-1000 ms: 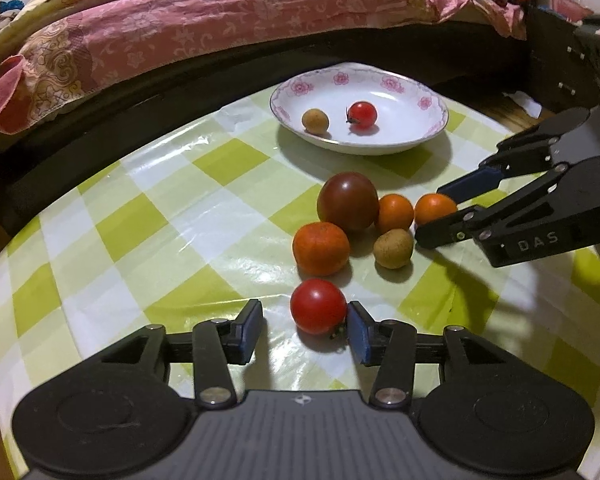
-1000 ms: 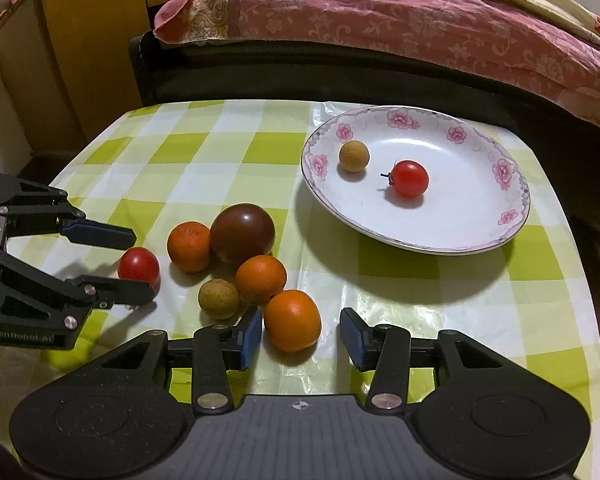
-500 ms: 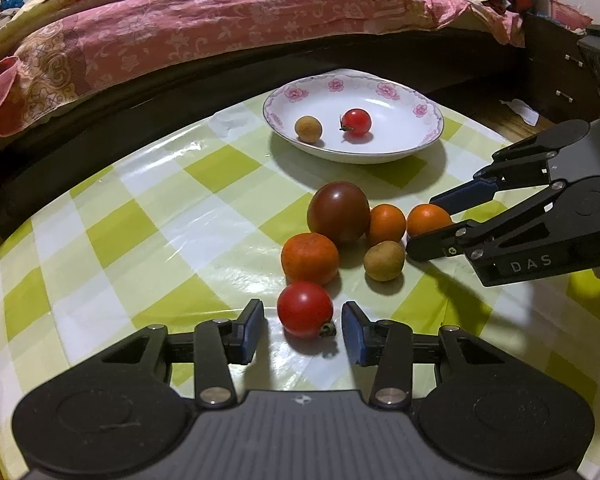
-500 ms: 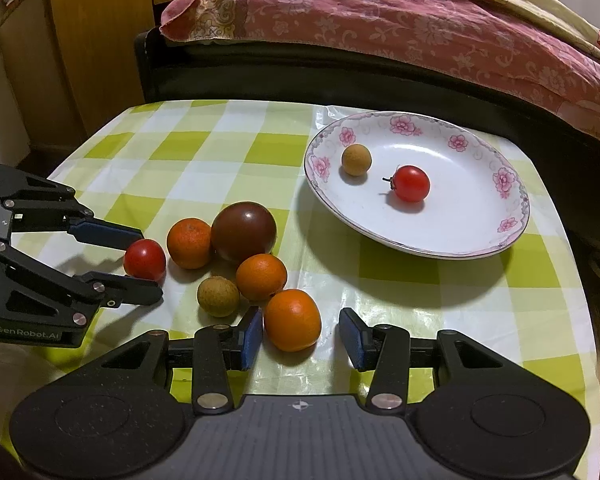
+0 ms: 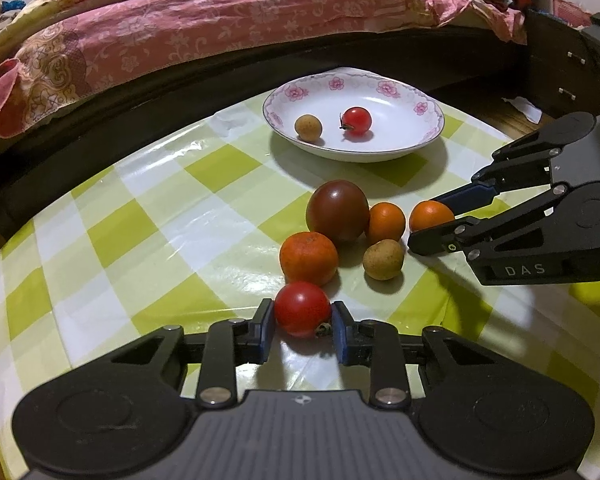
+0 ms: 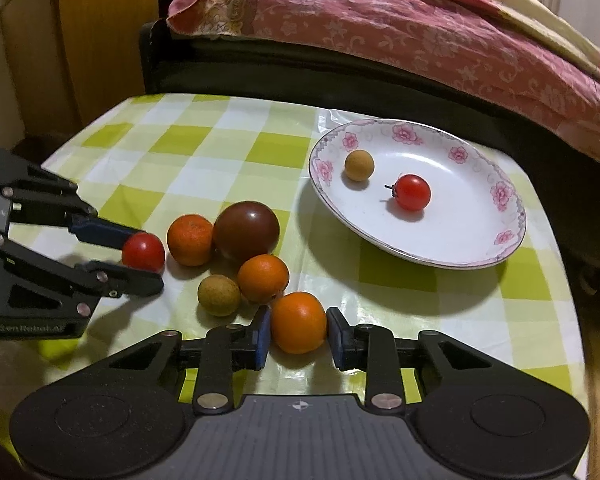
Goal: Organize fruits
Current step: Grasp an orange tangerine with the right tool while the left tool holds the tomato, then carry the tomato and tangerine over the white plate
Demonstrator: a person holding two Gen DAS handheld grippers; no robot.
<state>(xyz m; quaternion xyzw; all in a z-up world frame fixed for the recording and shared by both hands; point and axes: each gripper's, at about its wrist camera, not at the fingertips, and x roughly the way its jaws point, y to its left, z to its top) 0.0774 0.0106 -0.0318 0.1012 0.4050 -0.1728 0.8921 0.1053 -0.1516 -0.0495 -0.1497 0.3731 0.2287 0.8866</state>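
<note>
A green-and-white checked tablecloth [image 5: 148,216] is spread before a bed with a pink quilt [image 5: 220,20], and a flowered plate [image 5: 396,148] on it holds a small tomato [image 5: 356,120] and a brown fruit [image 5: 308,129]. Nearer than the plate, a red tomato [image 5: 302,309] is clamped between the just-closed jaws of the left gripper [image 5: 302,326]. Right of that tomato, past the dark tomato [image 6: 245,230], an orange [image 6: 298,322] is pinched in the just-closed right gripper [image 6: 298,334].
</note>
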